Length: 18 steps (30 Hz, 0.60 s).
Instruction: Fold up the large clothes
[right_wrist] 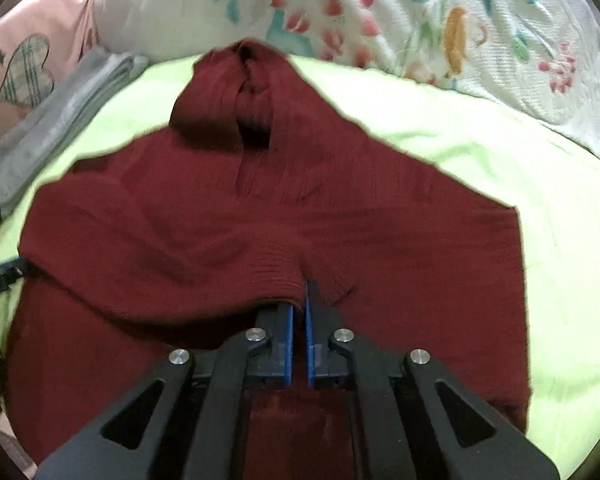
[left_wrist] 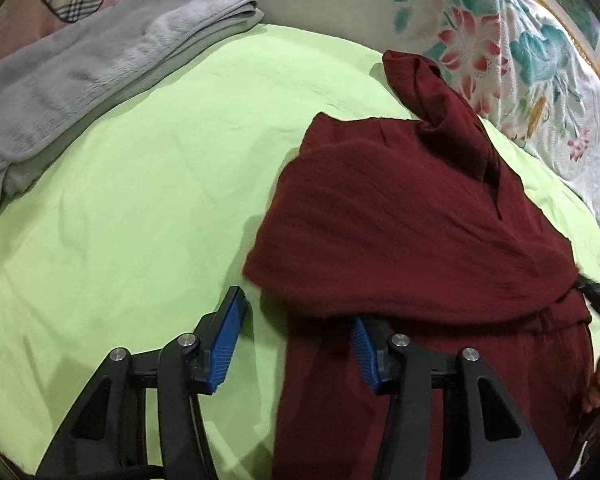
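Right gripper (right_wrist: 299,312): pressed together, pinching raised fold of maroon knitted garment (right_wrist: 260,216) at near edge. Left gripper (left_wrist: 296,344): spread, empty, at garment's left edge. Garment on lime-green bedsheet (right_wrist: 500,168), long axis directly ahead toward floral pillow (right_wrist: 440,20).

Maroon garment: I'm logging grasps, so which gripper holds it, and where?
The right gripper pinches a raised fold of the maroon garment at its near middle; the left gripper is open, holding nothing.
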Each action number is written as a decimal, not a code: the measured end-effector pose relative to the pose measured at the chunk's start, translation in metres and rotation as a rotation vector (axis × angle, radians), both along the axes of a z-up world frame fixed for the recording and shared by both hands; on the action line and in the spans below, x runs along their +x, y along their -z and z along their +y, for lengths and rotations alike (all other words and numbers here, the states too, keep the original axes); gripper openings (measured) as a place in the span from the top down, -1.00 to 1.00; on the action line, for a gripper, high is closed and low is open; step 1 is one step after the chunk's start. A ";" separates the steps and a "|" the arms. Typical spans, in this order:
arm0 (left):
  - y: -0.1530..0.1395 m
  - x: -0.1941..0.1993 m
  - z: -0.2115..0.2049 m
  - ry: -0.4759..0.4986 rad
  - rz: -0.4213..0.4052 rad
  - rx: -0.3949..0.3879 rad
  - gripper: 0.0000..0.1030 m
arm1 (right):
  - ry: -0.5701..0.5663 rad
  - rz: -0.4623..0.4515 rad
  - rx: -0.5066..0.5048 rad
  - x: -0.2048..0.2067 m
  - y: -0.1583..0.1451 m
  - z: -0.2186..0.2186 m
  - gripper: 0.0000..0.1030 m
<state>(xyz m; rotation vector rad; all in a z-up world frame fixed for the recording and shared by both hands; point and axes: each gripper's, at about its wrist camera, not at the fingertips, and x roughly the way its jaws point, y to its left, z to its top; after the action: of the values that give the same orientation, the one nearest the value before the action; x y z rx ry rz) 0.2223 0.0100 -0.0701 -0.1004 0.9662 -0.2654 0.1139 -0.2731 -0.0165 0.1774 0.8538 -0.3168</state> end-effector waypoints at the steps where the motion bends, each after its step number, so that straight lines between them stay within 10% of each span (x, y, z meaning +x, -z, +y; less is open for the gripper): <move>1: 0.000 0.002 -0.001 0.000 -0.002 -0.002 0.09 | 0.015 -0.033 -0.015 -0.007 -0.011 -0.004 0.90; 5: -0.001 0.002 -0.012 0.010 -0.010 0.010 0.23 | 0.130 -0.120 -0.071 -0.044 -0.042 -0.030 0.91; 9: 0.004 0.000 -0.015 0.003 -0.013 0.031 0.27 | 0.153 -0.010 -0.022 -0.052 -0.022 -0.056 0.87; 14: 0.005 0.002 -0.002 -0.020 0.000 -0.019 0.33 | 0.189 0.117 0.013 -0.064 0.002 -0.059 0.03; 18: 0.006 -0.004 0.003 0.004 -0.018 -0.055 0.34 | 0.199 -0.015 0.151 -0.086 -0.026 -0.049 -0.03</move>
<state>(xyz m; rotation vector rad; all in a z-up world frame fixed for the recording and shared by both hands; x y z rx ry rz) 0.2179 0.0133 -0.0766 -0.1466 0.9418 -0.2960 0.0278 -0.3225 0.0100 0.4067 0.8471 -0.4363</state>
